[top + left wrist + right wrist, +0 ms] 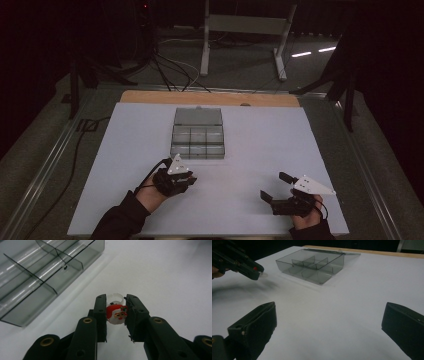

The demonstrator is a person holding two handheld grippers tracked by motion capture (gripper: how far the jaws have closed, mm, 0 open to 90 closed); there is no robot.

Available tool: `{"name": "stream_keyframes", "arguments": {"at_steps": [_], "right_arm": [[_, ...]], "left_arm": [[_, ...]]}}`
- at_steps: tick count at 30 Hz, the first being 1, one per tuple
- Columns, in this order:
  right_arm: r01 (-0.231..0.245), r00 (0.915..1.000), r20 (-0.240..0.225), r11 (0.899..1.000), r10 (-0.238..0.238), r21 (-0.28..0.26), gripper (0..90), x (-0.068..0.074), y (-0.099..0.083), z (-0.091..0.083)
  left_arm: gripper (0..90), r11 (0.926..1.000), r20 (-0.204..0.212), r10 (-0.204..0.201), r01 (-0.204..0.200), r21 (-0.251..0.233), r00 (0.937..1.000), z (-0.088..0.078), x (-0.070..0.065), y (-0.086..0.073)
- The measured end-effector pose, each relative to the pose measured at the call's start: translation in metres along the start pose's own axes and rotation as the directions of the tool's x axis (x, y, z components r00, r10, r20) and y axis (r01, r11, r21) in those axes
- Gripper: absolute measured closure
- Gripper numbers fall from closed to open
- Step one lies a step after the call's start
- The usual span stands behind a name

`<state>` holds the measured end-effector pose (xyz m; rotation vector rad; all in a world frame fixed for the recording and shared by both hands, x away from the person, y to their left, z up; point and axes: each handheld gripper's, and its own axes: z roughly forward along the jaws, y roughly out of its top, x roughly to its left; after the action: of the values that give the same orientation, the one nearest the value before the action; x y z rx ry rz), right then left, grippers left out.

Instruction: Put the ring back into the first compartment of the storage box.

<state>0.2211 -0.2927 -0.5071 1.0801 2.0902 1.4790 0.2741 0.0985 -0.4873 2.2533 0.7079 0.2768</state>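
My left gripper (115,305) is shut on a small Santa-face ring (116,313), red and white with a clear plastic band, held just above the white table sheet. In the high view that gripper (190,179) sits near the front left, a little below the smoky clear compartment box (198,141). The box (37,280) lies open with its lid folded back, its dividers visible and its cells bare. My right gripper (273,186) is open over the sheet at the front right, jaws wide apart with nothing between them. The right gripper view shows the box (312,266) and the left gripper (254,271) farther off.
The white sheet (265,135) covers a wooden tabletop whose far edge (210,97) shows behind the box. Metal rails run along both table sides. A stand's legs (205,55) and cables lie on the floor beyond.
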Motion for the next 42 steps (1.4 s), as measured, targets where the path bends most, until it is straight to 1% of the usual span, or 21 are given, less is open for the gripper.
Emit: {"name": "stream_keyframes", "arguments": {"at_steps": [2, 3, 5, 7, 9, 10, 13, 16, 17, 19, 22, 23, 25, 28, 29, 30, 33, 35, 39, 41, 42], "right_arm": [[-0.006, 1.0000, 0.000, 1.000, 0.006, -0.001, 0.0, 0.000, 0.000, 0.000], [-0.004, 1.0000, 0.000, 1.000, 0.004, -0.001, 0.0, 0.000, 0.000, 0.000], [0.003, 1.0000, 0.001, 1.000, -0.003, -0.001, 0.0, 0.000, 0.000, 0.000], [-0.004, 1.0000, 0.001, 1.000, 0.004, -0.002, 0.0, 0.000, 0.000, 0.000], [-0.001, 1.0000, 0.001, 1.000, 0.001, 0.000, 0.0, 0.000, 0.000, 0.000], [-0.001, 1.0000, 0.001, 1.000, 0.001, 0.000, 0.0, 0.000, 0.000, 0.000], [-0.006, 1.0000, 0.000, 1.000, 0.006, -0.001, 0.0, 0.000, 0.000, 0.000], [0.000, 1.0000, 0.001, 1.000, 0.000, 0.000, 0.0, 0.001, 0.000, 0.000], [-0.001, 1.0000, 0.002, 1.000, 0.001, 0.000, 0.0, 0.000, 0.000, 0.000], [-0.006, 1.0000, 0.000, 1.000, 0.006, 0.000, 0.0, 0.000, 0.000, 0.000], [-0.001, 1.0000, 0.001, 1.000, 0.001, 0.002, 0.0, 0.000, 0.000, 0.000], [-0.004, 1.0000, 0.001, 1.000, 0.004, 0.000, 0.0, 0.000, 0.000, 0.000], [-0.003, 1.0000, 0.001, 1.000, 0.003, 0.000, 0.0, 0.000, 0.000, 0.000], [0.000, 1.0000, 0.001, 1.000, 0.000, 0.000, 0.0, 0.000, 0.000, 0.000], [-0.004, 1.0000, 0.000, 1.000, 0.004, 0.000, 0.0, 0.000, 0.000, 0.000], [-0.007, 1.0000, -0.001, 1.000, 0.007, -0.001, 0.0, 0.000, 0.000, 0.000], [-0.001, 1.0000, 0.001, 1.000, 0.001, 0.001, 0.0, 0.000, 0.000, 0.000], [-0.006, 1.0000, -0.001, 1.000, 0.006, -0.001, 0.0, 0.000, 0.000, 0.000], [-0.002, 1.0000, 0.000, 1.000, 0.002, 0.001, 0.0, 0.000, 0.000, 0.000], [-0.006, 1.0000, 0.000, 1.000, 0.006, 0.000, 0.0, 0.000, 0.000, 0.000], [-0.003, 1.0000, 0.000, 1.000, 0.003, 0.002, 0.0, 0.000, 0.000, 0.000]], "left_arm": [[73.0, 1.0000, 0.003, -0.006, 0.006, -0.002, 1.0000, -0.001, 0.001, 0.001], [73.0, 1.0000, 0.011, 0.005, -0.005, -0.004, 0.9999, -0.002, 0.002, 0.001], [73.0, 0.9999, 0.015, 0.012, -0.012, -0.005, 0.9998, -0.004, 0.004, 0.003], [73.1, 0.9999, 0.015, 0.012, -0.012, -0.003, 0.9998, -0.006, 0.005, 0.004], [73.0, 0.9999, 0.027, 0.014, -0.013, -0.008, 0.9995, -0.008, 0.007, 0.005], [73.0, 0.9998, 0.023, 0.018, -0.018, -0.005, 0.9996, -0.009, 0.008, 0.006], [73.0, 0.9999, 0.016, 0.009, -0.009, -0.006, 0.9998, -0.011, 0.011, 0.008], [73.0, 0.9999, 0.017, 0.015, -0.014, -0.005, 0.9998, -0.011, 0.011, 0.009], [73.0, 0.9999, 0.025, 0.010, -0.010, -0.010, 0.9996, -0.013, 0.014, 0.011], [73.0, 0.9998, 0.020, 0.015, -0.015, -0.009, 0.9997, -0.014, 0.015, 0.012], [73.0, 0.9998, 0.018, 0.014, -0.013, -0.018, 0.9997, -0.015, 0.019, 0.015], [73.1, 0.9997, 0.024, 0.010, -0.009, -0.024, 0.9997, -0.016, 0.021, 0.016], [73.0, 0.9996, 0.014, 0.012, -0.012, -0.025, 0.9998, -0.017, 0.024, 0.018], [73.0, 0.9995, 0.016, 0.012, -0.012, -0.029, 0.9998, -0.018, 0.026, 0.020], [73.0, 0.9993, 0.010, 0.004, -0.004, -0.038, 0.9999, -0.020, 0.032, 0.023], [73.0, 0.9992, 0.010, 0.000, 0.001, -0.039, 0.9999, -0.021, 0.033, 0.024], [73.0, 0.9990, 0.005, 0.002, -0.001, -0.044, 1.0000, -0.023, 0.037, 0.026], [73.0, 0.9986, 0.004, -0.010, 0.010, -0.052, 0.9999, -0.024, 0.041, 0.028], [73.0, 0.9983, -0.003, -0.002, 0.002, -0.059, 1.0000, -0.027, 0.046, 0.031], [73.0, 0.9977, 0.000, -0.013, 0.013, -0.066, 0.9999, -0.028, 0.049, 0.033], [73.0, 0.9978, -0.005, -0.009, 0.009, -0.066, 0.9999, -0.028, 0.050, 0.034]]}}
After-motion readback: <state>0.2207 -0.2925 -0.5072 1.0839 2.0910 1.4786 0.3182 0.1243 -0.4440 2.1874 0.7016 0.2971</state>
